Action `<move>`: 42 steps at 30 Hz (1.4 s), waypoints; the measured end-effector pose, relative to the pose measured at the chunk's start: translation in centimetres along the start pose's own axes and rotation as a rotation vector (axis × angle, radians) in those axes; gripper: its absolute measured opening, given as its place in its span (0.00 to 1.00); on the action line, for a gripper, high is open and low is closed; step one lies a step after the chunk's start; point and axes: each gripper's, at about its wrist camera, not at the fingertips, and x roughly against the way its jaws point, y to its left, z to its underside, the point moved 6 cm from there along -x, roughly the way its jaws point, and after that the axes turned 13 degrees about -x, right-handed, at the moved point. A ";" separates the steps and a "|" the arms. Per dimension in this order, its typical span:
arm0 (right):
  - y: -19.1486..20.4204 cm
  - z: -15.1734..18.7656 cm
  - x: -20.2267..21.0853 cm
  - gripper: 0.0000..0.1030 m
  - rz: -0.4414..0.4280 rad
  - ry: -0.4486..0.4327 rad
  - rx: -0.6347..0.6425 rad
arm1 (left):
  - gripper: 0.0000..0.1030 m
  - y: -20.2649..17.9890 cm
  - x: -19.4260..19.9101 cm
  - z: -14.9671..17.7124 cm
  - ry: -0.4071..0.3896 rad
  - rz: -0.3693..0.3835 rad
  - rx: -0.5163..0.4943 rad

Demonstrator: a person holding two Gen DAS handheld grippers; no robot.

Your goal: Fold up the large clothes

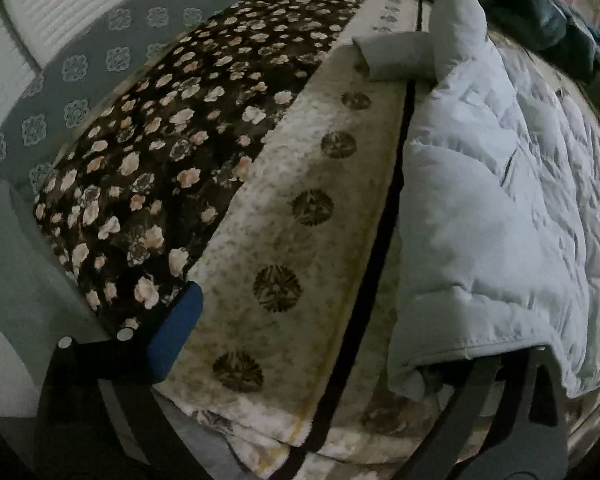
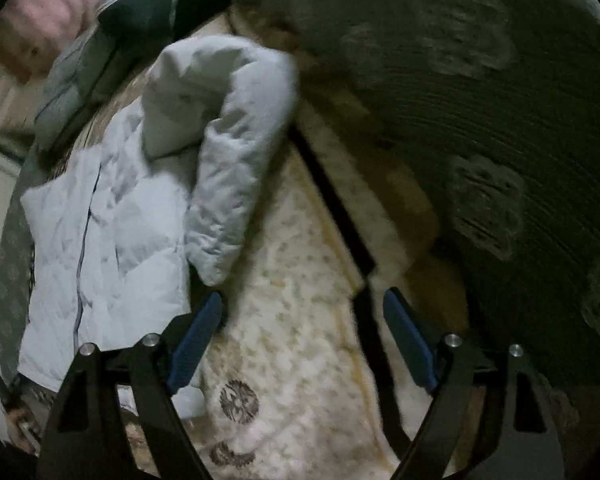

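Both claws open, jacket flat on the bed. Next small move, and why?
Probably lower the right claw toward the sleeve ahead and grip its cuff. Its jaws stand open over the cream blanket with nothing between them, and that sleeve of the pale jacket still lies outside the body.

Your pale grey-blue quilted puffer jacket (image 1: 496, 216) lies spread flat on the bed, front up, its dark zipper line running down the middle. In the left wrist view its hem drapes over the far finger of your left tongs. In the right wrist view one padded sleeve (image 2: 236, 168) bends downward, its cuff just ahead of your right tongs' near finger.
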 end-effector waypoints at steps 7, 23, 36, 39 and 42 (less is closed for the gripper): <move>2.4 -0.1 -2.1 0.81 -0.028 0.006 -0.051 | 0.97 0.1 -3.6 2.6 0.124 0.051 -0.041; 1.2 -0.6 -2.2 0.82 -0.010 0.009 -0.075 | 0.97 0.5 0.5 2.2 0.025 0.007 -0.105; 2.7 0.5 -2.2 0.82 -0.008 0.038 -0.041 | 0.97 -0.2 0.1 1.5 0.007 -0.024 -0.213; 3.3 0.8 -2.0 0.82 -0.005 0.037 -0.027 | 0.97 0.9 0.8 1.8 -0.005 -0.070 -0.209; 3.8 1.2 -1.8 0.83 -0.003 0.034 -0.020 | 0.97 2.5 1.1 2.2 0.000 -0.082 -0.160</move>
